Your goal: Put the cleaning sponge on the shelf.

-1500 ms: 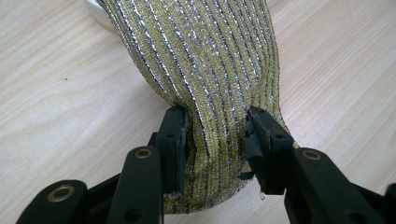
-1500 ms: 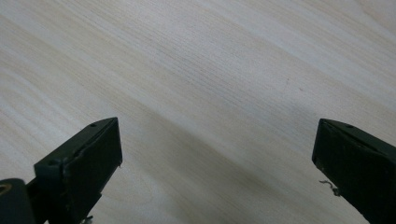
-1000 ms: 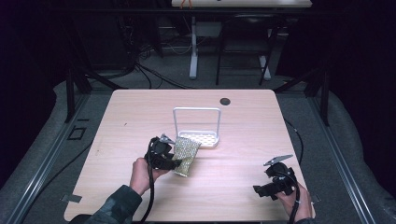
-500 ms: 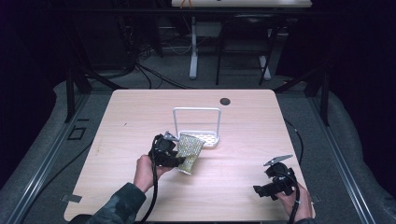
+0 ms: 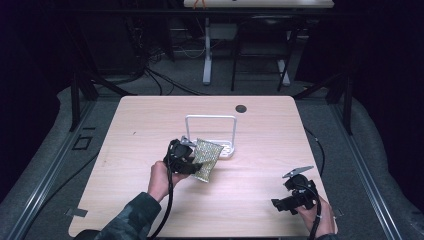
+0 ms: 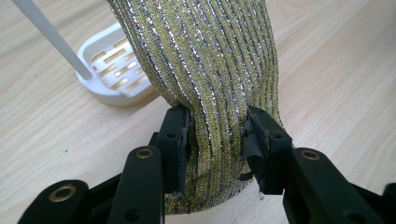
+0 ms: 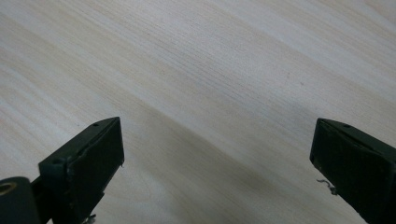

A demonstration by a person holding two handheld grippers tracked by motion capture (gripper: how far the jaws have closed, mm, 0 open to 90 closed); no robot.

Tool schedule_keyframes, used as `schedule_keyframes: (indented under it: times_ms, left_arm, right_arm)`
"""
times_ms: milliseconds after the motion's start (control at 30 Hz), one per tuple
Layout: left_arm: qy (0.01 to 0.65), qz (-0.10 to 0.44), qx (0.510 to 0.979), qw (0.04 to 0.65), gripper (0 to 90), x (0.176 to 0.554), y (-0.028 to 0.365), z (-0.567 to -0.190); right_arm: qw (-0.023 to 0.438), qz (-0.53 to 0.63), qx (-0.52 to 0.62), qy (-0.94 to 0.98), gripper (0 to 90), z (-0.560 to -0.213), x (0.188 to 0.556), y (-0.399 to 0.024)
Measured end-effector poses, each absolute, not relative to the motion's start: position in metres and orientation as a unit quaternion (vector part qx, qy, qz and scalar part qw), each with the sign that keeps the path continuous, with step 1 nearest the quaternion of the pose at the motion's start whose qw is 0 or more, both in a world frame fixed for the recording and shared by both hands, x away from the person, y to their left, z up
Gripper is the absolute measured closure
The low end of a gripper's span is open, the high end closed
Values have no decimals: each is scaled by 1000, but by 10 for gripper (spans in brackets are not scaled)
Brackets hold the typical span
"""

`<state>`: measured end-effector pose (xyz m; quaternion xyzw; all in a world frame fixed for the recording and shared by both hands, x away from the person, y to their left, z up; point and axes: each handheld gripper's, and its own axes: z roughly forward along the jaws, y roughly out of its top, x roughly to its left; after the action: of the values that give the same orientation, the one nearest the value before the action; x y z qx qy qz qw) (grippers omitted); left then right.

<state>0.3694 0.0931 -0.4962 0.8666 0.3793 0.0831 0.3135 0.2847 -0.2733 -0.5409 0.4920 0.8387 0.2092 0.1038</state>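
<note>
A glittery yellow-and-silver scrub sponge [image 5: 206, 159] [image 6: 210, 70] is pinched between the pads of my left gripper [image 5: 192, 165] [image 6: 215, 135], which is shut on it near the middle of the table. The sponge is held just in front of a white rack [image 5: 212, 135] with a slotted tray [image 6: 114, 77] and a tall wire hoop. My right gripper [image 5: 280, 205] [image 7: 217, 158] rests low at the table's near right, its jaws standing wide open over bare wood with nothing between them.
The light wooden table [image 5: 150, 125] has a dark round grommet [image 5: 241, 108] near its far edge. Around it lie dark floor, cables and a metal frame. Another table's legs [image 5: 206, 50] stand beyond.
My left gripper has shifted slightly to the right with the sponge, bringing it closer to the rack. The right gripper has stayed where it was.
</note>
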Motion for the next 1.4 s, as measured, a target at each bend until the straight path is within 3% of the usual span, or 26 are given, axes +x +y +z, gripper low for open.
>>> schedule_keyframes:
  times_ms: [1400]
  left_arm:
    - [413, 121, 844, 320, 612, 400, 69, -497]
  right_arm:
    - [102, 209, 491, 840, 24, -542, 285, -273]
